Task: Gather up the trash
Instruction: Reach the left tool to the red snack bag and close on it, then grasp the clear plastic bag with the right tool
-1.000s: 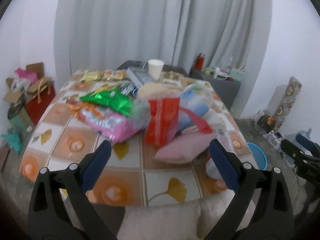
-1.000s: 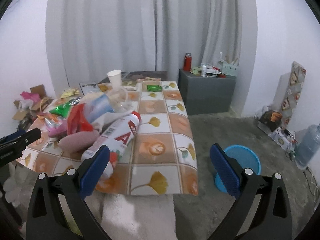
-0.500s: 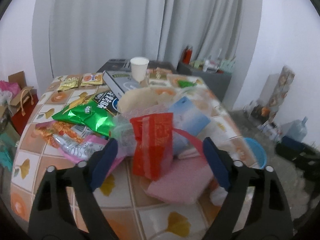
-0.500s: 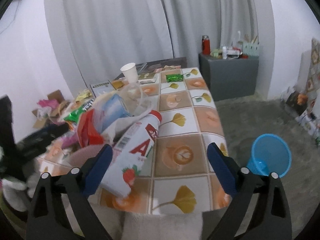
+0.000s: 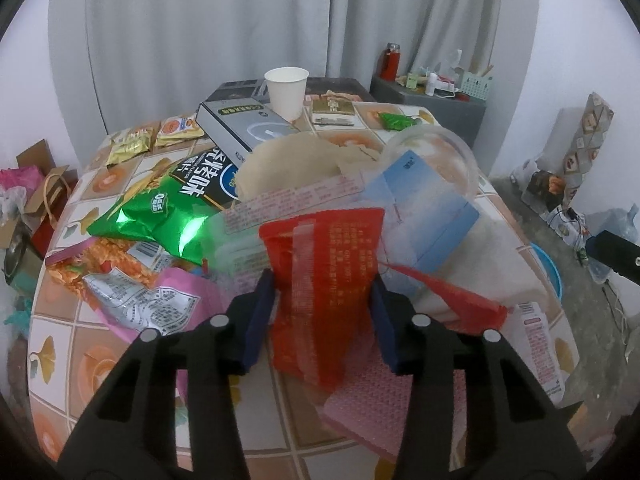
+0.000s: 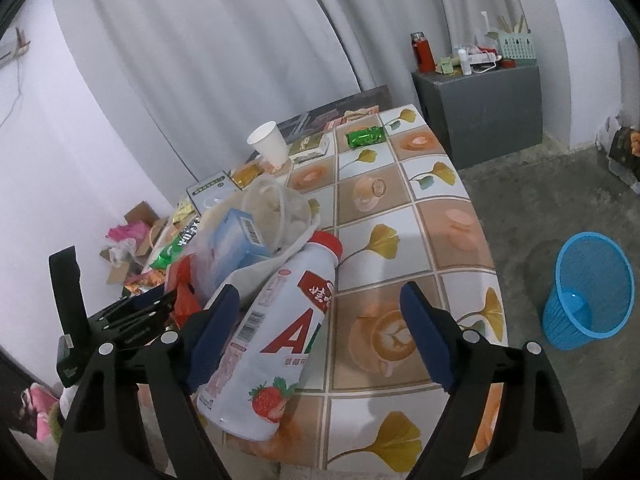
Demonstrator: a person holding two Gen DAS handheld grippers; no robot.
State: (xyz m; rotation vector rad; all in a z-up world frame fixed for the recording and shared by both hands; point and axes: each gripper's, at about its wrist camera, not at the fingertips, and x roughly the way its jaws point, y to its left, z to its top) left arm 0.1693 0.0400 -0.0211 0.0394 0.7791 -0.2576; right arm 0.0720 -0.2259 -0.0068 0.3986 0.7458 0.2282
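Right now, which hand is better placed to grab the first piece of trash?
Left. Its claw has just been closing, and the red wrapper already sits between its pads. The right claw is also closing but stands wide, with the bottle only near its left pad.

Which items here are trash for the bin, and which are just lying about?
Job:
red wrapper, between the closing left gripper pads
white bottle, in the right gripper
green bag
blue bin

Lying about:
grey cabinet
red flask
cardboard box
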